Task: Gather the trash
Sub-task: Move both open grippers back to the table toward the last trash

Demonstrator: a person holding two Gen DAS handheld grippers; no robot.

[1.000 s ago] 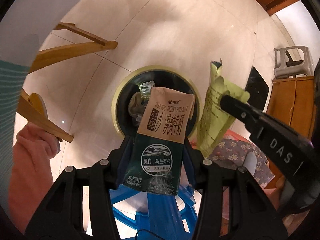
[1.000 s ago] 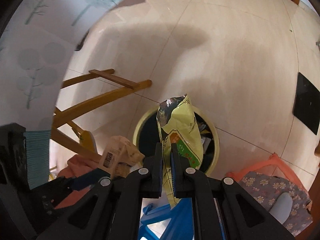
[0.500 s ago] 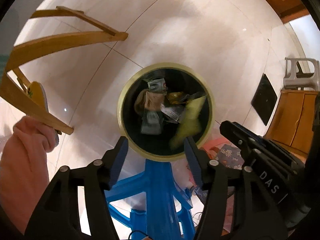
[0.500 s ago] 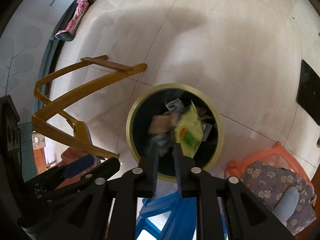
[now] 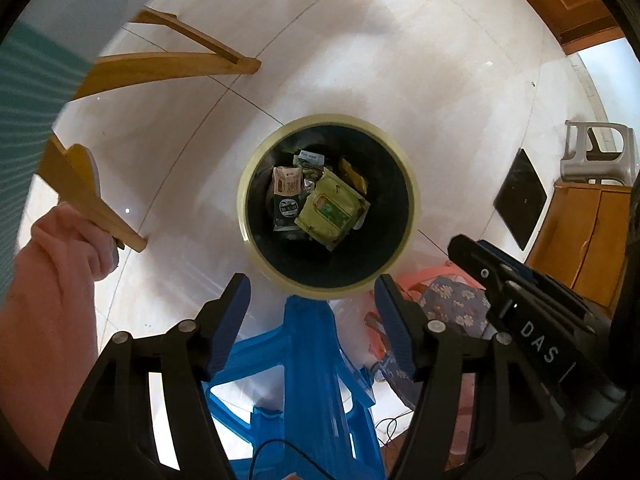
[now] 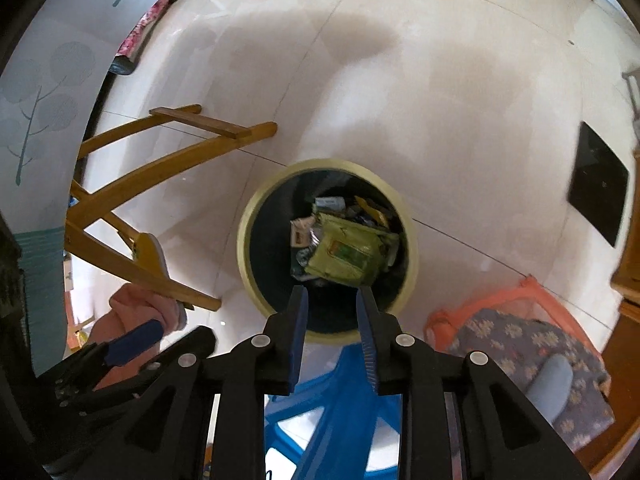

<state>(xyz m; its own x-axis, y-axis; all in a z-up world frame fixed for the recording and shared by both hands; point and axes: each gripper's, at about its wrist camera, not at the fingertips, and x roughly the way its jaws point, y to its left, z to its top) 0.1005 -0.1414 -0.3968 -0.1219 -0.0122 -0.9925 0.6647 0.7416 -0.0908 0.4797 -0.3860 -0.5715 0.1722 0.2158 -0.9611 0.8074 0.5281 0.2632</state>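
A round bin with a pale yellow rim [image 5: 245, 184] stands on the tiled floor right below both grippers. Inside it lie a brown-and-green milk carton [image 5: 287, 196] and a yellow-green snack bag [image 5: 330, 210] on top of other wrappers. My left gripper [image 5: 312, 284] hangs over the bin's near rim, its jaws opening, nothing between them. In the right wrist view the same bin [image 6: 244, 240], bag [image 6: 346, 256] and carton [image 6: 301, 236] show. My right gripper [image 6: 332, 294] is open a little, with nothing between its pads.
A blue plastic stool [image 5: 308, 360] is under the grippers. Wooden chair legs [image 5: 172, 64] spread to the left, and a pink sleeve [image 5: 52, 300] is at the left edge. An orange basket with floral cloth [image 6: 520, 332], a black mat [image 5: 520, 200] and a wooden cabinet [image 5: 580, 232] lie to the right.
Both grippers opened. The milk carton dropped from the left one and the yellow-green bag from the right one, and both now lie in the bin.
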